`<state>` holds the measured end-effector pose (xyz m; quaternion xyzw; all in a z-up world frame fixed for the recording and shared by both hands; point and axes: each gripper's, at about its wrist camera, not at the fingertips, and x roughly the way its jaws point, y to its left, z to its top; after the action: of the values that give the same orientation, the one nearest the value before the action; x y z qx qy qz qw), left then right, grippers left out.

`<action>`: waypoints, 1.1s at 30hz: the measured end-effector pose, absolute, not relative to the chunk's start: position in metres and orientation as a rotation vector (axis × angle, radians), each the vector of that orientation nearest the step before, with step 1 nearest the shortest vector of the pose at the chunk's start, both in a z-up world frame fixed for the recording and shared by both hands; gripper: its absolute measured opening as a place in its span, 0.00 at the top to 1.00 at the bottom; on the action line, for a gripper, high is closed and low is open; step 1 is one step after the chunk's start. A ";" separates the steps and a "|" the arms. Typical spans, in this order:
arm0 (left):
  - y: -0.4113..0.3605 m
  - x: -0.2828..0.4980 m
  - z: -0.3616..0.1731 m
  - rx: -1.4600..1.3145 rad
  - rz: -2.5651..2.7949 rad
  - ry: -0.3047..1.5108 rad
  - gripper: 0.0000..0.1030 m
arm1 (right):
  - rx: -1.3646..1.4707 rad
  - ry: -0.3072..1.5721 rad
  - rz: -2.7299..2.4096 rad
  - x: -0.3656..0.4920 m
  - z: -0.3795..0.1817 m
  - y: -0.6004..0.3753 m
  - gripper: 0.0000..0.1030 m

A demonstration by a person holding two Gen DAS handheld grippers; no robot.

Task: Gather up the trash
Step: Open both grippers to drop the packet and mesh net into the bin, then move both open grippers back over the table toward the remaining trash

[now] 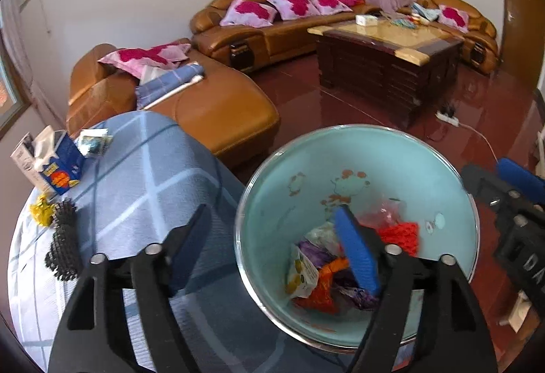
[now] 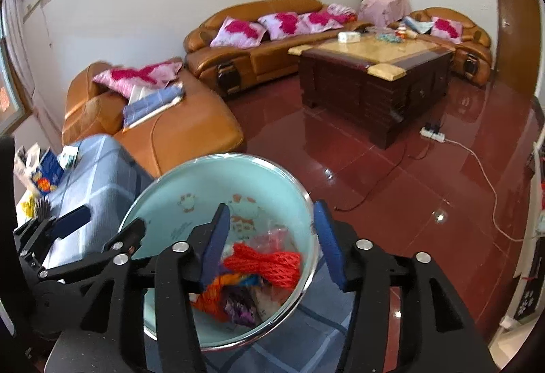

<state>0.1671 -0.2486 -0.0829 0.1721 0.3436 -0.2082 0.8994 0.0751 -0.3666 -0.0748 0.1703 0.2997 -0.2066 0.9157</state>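
A pale green basin (image 1: 374,161) (image 2: 204,182) rests on the blue checked cloth (image 1: 146,175). It holds a red net (image 1: 402,233) (image 2: 269,260), an orange wrapper (image 1: 320,294) and other crumpled packets (image 1: 303,270). My left gripper (image 1: 272,213) is open astride the basin's left rim, one finger over the cloth, the other inside; its pads press on nothing. My right gripper (image 2: 271,206) is open astride the right rim, with the rim between its pads and untouched. Its blue pad (image 1: 517,175) also shows in the left wrist view.
On the cloth's far left lie a yellow wrapper (image 1: 42,213), a black mesh piece (image 1: 64,236), a blue tissue box (image 1: 61,165) and a crumpled packet (image 1: 93,139). Behind are an orange sofa (image 2: 190,127), a dark coffee table (image 2: 374,83) and a power strip (image 2: 432,133) on the red floor.
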 end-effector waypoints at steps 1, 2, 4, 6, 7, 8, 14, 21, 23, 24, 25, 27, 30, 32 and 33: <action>-0.246 0.167 -0.081 0.350 -0.428 0.709 0.26 | 0.346 0.597 -0.441 0.071 -0.072 -0.367 0.44; -0.242 0.167 -0.078 0.338 -0.422 0.706 0.24 | 0.342 0.589 -0.449 0.070 -0.071 -0.367 0.43; -0.237 0.165 -0.074 0.325 -0.416 0.696 0.21 | 0.334 0.576 -0.458 0.069 -0.069 -0.366 0.40; -0.233 0.162 -0.070 0.325 -0.406 0.677 0.19 | 0.326 0.569 -0.457 0.068 -0.068 -0.362 0.32; -0.231 0.161 -0.069 0.327 -0.399 0.670 0.17 | 0.320 0.567 -0.457 0.068 -0.068 -0.360 0.31; -0.230 0.160 -0.068 0.327 -0.395 0.668 0.16 | 0.316 0.568 -0.457 0.068 -0.068 -0.359 0.30; -0.222 0.158 -0.067 0.312 -0.393 0.681 0.16 | 0.304 0.565 -0.458 0.065 -0.064 -0.352 0.18; -0.209 0.155 -0.061 0.290 -0.397 0.677 0.16 | 0.249 0.571 -0.453 0.066 -0.057 -0.336 0.17; -0.204 0.154 -0.059 0.284 -0.394 0.676 0.16 | 0.235 0.572 -0.457 0.066 -0.056 -0.334 0.17; -0.200 0.154 -0.058 0.279 -0.392 0.676 0.16 | 0.233 0.573 -0.457 0.067 -0.055 -0.332 0.17; -0.196 0.154 -0.058 0.275 -0.389 0.677 0.16 | 0.233 0.573 -0.456 0.068 -0.054 -0.330 0.17; -0.189 0.155 -0.056 0.271 -0.381 0.679 0.16 | 0.234 0.572 -0.455 0.067 -0.054 -0.329 0.17; -0.178 0.156 -0.054 0.261 -0.375 0.682 0.16 | 0.226 0.577 -0.453 0.069 -0.052 -0.321 0.17; -0.169 0.157 -0.053 0.256 -0.365 0.680 0.16 | 0.216 0.580 -0.444 0.072 -0.050 -0.313 0.17; -0.164 0.157 -0.052 0.250 -0.359 0.678 0.16 | 0.211 0.584 -0.437 0.074 -0.049 -0.310 0.17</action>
<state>0.1569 -0.1636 -0.0519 0.1218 0.3301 -0.1748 0.9196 0.0742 -0.3095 -0.0494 0.1029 0.2850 -0.2133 0.9288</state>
